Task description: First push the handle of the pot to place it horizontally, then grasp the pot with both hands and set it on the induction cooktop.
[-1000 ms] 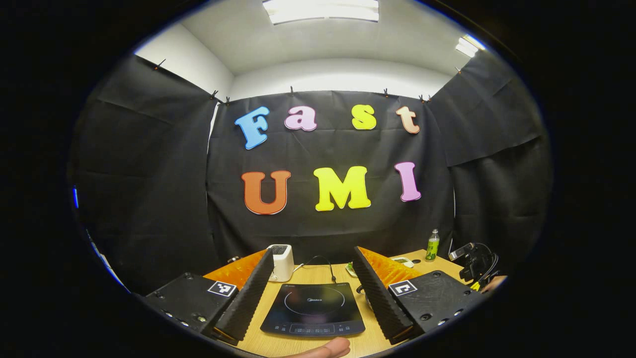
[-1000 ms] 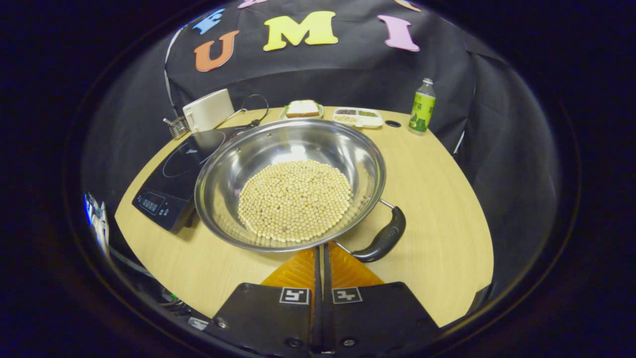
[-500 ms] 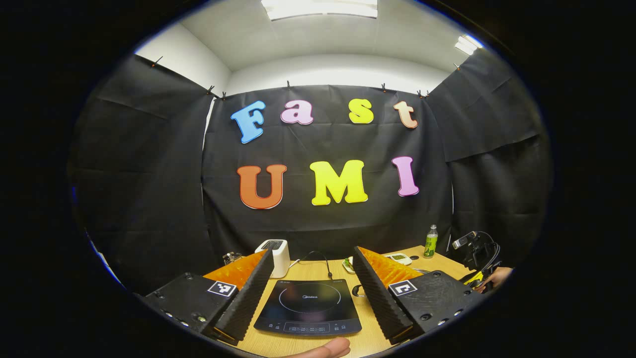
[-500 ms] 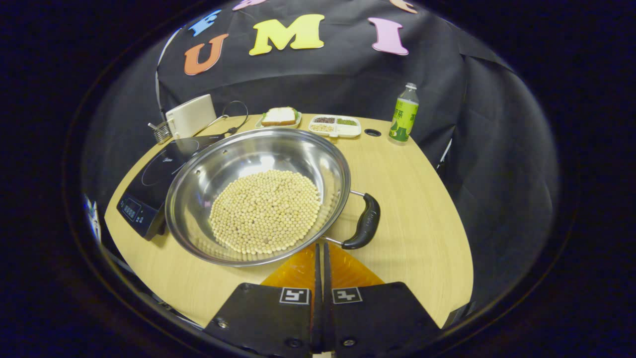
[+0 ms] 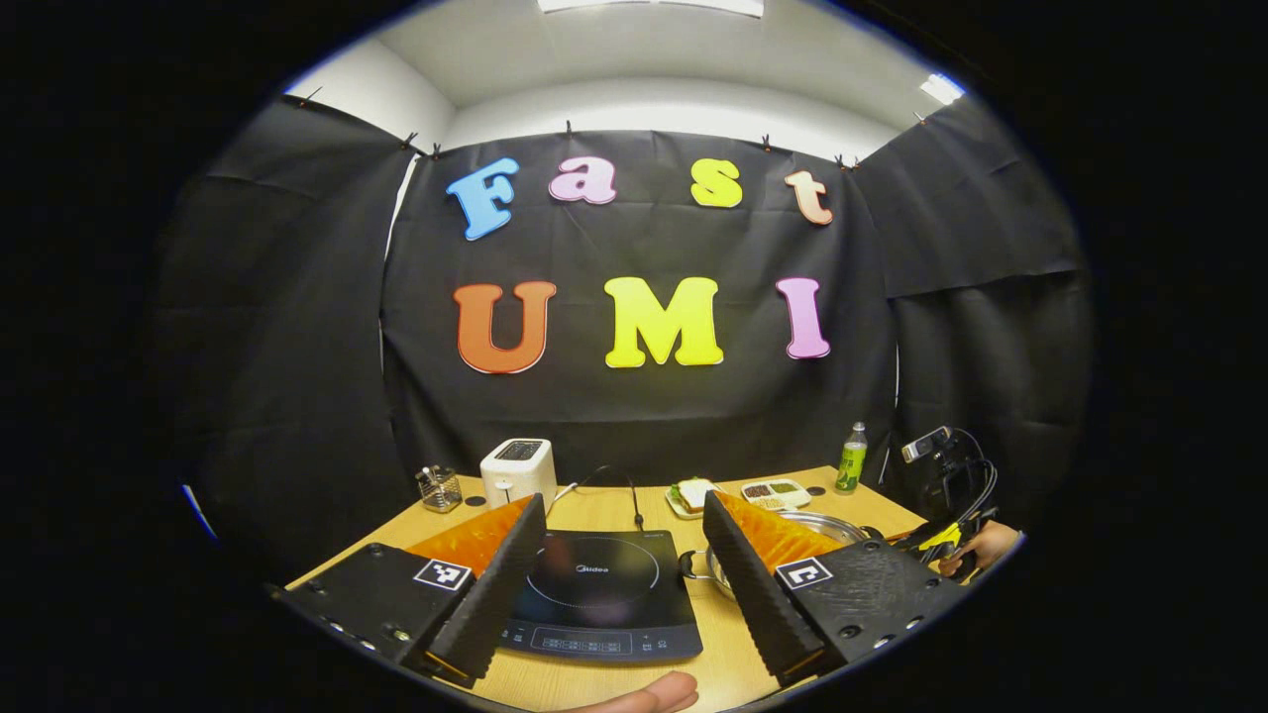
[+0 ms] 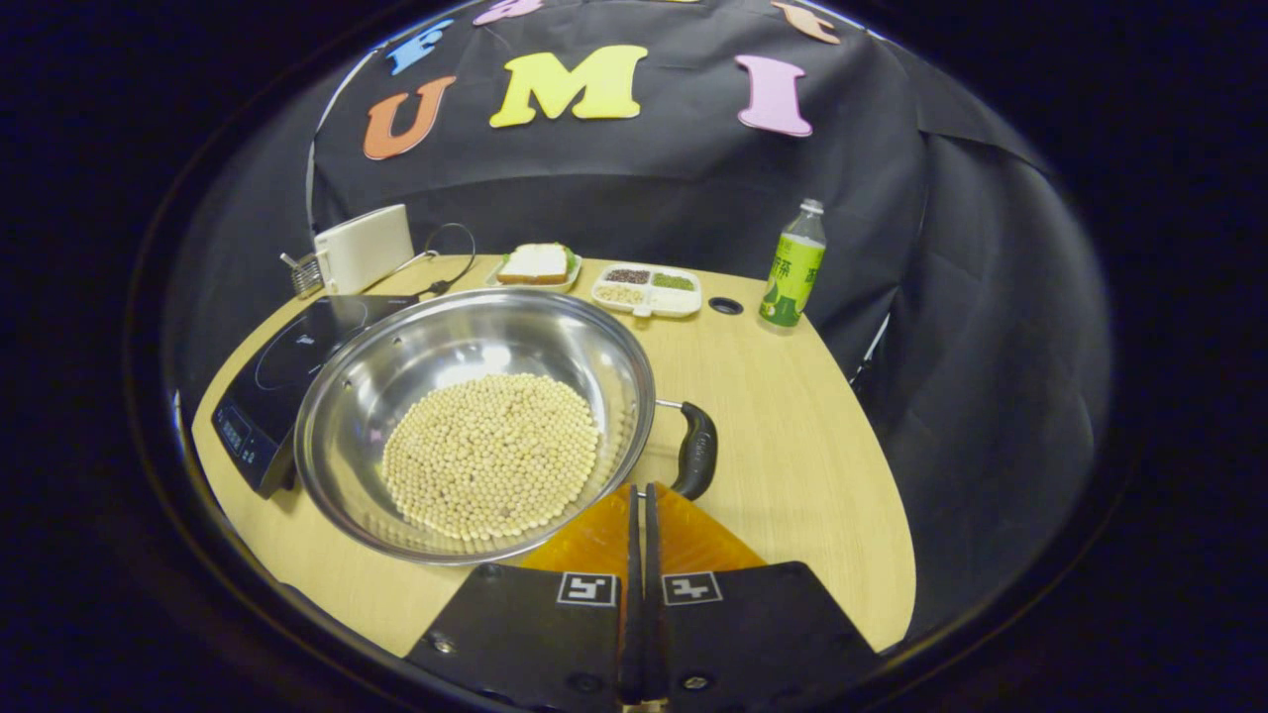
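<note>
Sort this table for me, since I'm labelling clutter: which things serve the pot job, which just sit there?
Job: pot of beans, its handle, induction cooktop, left gripper, right gripper.
Lying about: toaster, bottle, sandwich plate, compartment tray.

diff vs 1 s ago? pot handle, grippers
In the right gripper view the pot has turned: its black handle swung from the near right round toward the right, pushed by the right gripper, jaws shut. The left gripper, jaws open, tipped down, so more of the table shows. Nothing gripped or released. Induction cooktop, toaster and bottle unmoved.
</note>
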A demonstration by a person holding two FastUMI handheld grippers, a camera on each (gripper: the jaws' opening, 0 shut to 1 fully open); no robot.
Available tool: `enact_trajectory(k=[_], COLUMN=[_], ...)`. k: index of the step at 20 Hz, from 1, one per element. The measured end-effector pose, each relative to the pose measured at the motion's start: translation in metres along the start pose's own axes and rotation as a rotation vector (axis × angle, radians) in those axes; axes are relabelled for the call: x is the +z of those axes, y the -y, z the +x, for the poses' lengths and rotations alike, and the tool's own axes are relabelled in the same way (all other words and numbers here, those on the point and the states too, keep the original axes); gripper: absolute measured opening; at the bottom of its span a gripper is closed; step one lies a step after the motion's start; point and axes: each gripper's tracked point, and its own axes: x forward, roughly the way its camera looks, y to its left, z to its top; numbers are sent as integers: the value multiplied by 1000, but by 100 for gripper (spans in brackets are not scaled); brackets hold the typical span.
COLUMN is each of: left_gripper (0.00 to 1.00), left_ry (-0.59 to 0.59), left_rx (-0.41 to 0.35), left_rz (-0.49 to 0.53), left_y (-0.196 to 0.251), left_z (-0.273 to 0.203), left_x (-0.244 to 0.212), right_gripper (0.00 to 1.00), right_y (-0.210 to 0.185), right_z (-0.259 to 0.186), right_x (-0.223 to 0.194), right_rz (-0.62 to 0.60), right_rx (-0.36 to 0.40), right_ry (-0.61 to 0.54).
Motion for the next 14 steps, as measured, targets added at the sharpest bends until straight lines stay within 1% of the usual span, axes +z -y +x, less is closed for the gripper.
enact_trajectory(k=[4, 7, 10, 11, 12, 13, 14], left_gripper=[96, 95, 96, 96, 96, 100, 96], left_ry=[-23, -42, -81, -91, -98, -104, -115], left_rx=[-12, -24, -58, -63, -66, -65, -65], left_rz=[1, -13, -59, -66, -70, -73, -74], left_y=[10, 17, 27, 28, 30, 29, 30], left_z=[8, 18, 29, 32, 36, 42, 48], left_x=[-10, -19, -32, -34, -37, -40, -47], right_gripper=[4, 4, 4, 1, 4, 4, 10], right_y=[-1, -4, 1, 1, 0, 0, -1], right_z=[5, -3, -18, -24, -31, -37, -44], right_x=[4, 13, 26, 30, 34, 39, 40], right_rz=[3, 22, 7, 6, 6, 5, 6], right_rx=[7, 17, -23, -30, -35, -36, -43], right_ry=[20, 66, 123, 142, 158, 180, 198])
